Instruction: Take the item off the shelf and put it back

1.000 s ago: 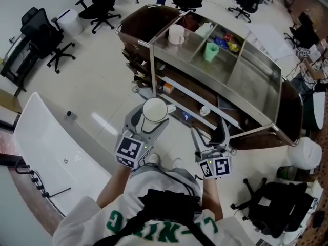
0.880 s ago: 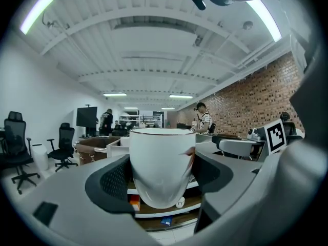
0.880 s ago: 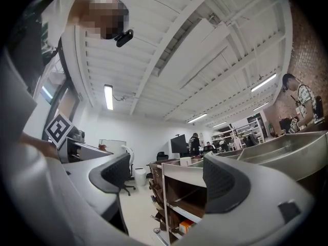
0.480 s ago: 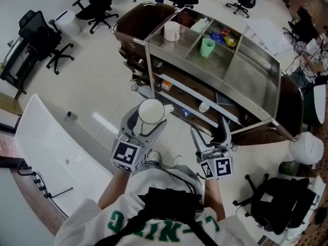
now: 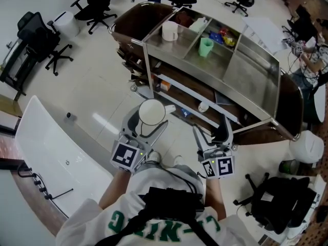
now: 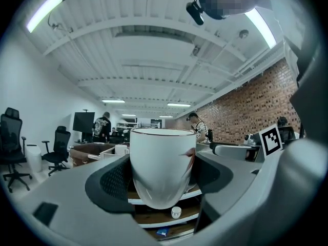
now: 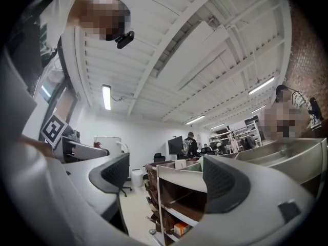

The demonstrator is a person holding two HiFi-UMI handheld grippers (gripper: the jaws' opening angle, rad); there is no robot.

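Left tongs (image 6: 163, 181): clamped on a white ceramic cup (image 6: 161, 163) with a thin dark rim and a small red mark on its side. One dark ribbed pad (image 6: 115, 181) presses on each side of the cup's lower body. Spread only as wide as that body. Cup upright, mouth up, its rounded bottom hanging free below the pads.

From the head view: cup held out in front of the person's chest, over the pale floor (image 5: 97, 86), with its handle turned toward the right tongs. Near the front of the steel and dark wood shelf cart (image 5: 256, 81), but apart from it and resting on no shelf.

Right tongs (image 7: 166, 181): pads spread wide, pinching nothing and touching nothing. Through the gap, only the cart's corner post and lower shelves farther back, with a small orange box (image 7: 180, 228) on a low shelf. Held just beside the left tongs, at the cart's front edge.

On the cart's top tray, in separate compartments: a second white mug (image 5: 170, 31) at the far left, a light green cup (image 5: 206, 46) in the next one, and some small coloured items (image 5: 225, 39) behind it, too small to tell. On a lower shelf, a small white round thing (image 5: 204, 107).

To the person's left, a long curved white table (image 5: 51, 147); farther away, black office chairs (image 5: 38, 35).
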